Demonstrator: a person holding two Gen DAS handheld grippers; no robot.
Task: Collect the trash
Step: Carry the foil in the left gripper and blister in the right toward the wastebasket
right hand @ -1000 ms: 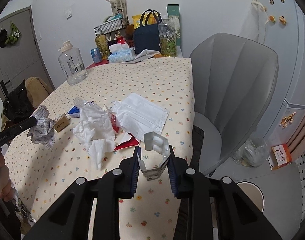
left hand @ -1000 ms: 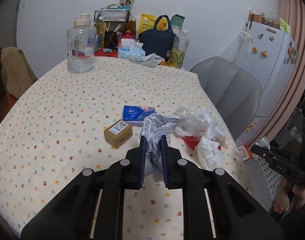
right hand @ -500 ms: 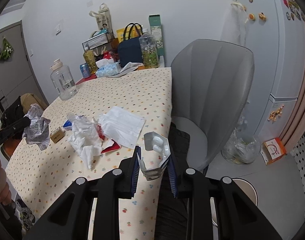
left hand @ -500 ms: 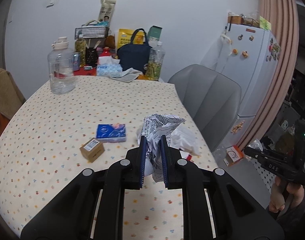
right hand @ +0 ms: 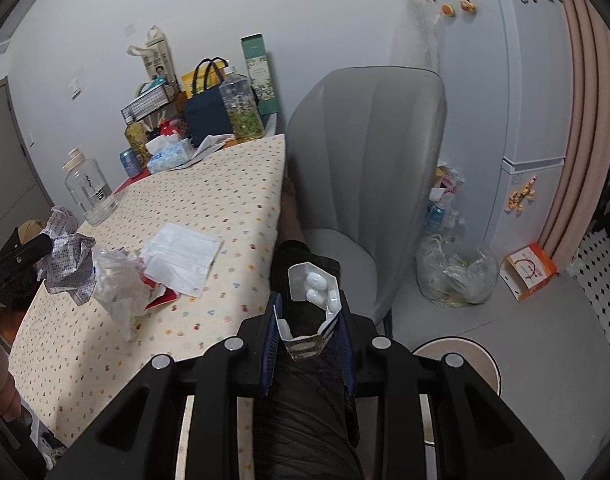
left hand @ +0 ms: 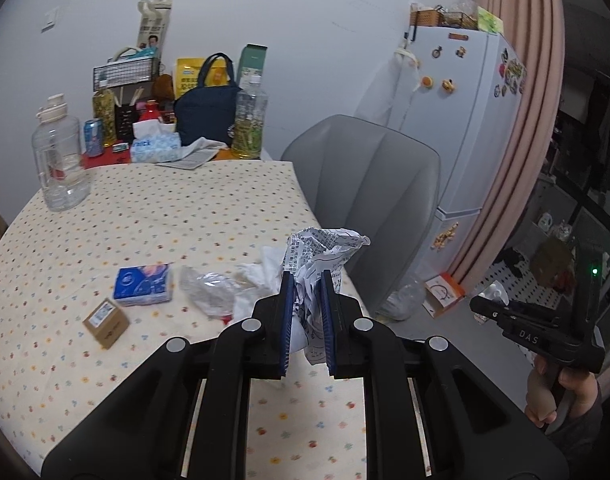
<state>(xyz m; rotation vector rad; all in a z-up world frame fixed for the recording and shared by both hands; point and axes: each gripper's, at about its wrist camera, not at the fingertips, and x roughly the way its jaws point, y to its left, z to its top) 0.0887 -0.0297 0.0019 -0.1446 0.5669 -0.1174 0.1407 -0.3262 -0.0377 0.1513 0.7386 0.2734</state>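
My left gripper [left hand: 308, 280] is shut on a crumpled printed paper [left hand: 325, 252] and holds it above the table's right part; that paper also shows in the right wrist view [right hand: 67, 260]. My right gripper [right hand: 311, 308] is shut on a white plastic blister tray [right hand: 315, 288], held off the table's right edge, over a person's leg. On the table lie crumpled tissue and clear plastic [right hand: 117, 280], a white face mask [right hand: 183, 258], a red wrapper [right hand: 161, 300], a blue tissue pack [left hand: 143, 284] and a small cardboard box [left hand: 106, 323].
A grey chair [right hand: 369, 184] stands at the table's right side. A clear bag of rubbish [right hand: 457, 272] and an orange-white box [right hand: 529, 272] lie on the floor by the fridge [left hand: 461, 120]. A round bin lid [right hand: 457, 364] shows below. Bottles, a navy bag [left hand: 207, 108] and a jug [left hand: 59, 160] crowd the far table end.
Both grippers have pulled back and turned right, away from the table. The right gripper with the tray has passed the table edge toward the floor and bin side. Both grips unchanged.
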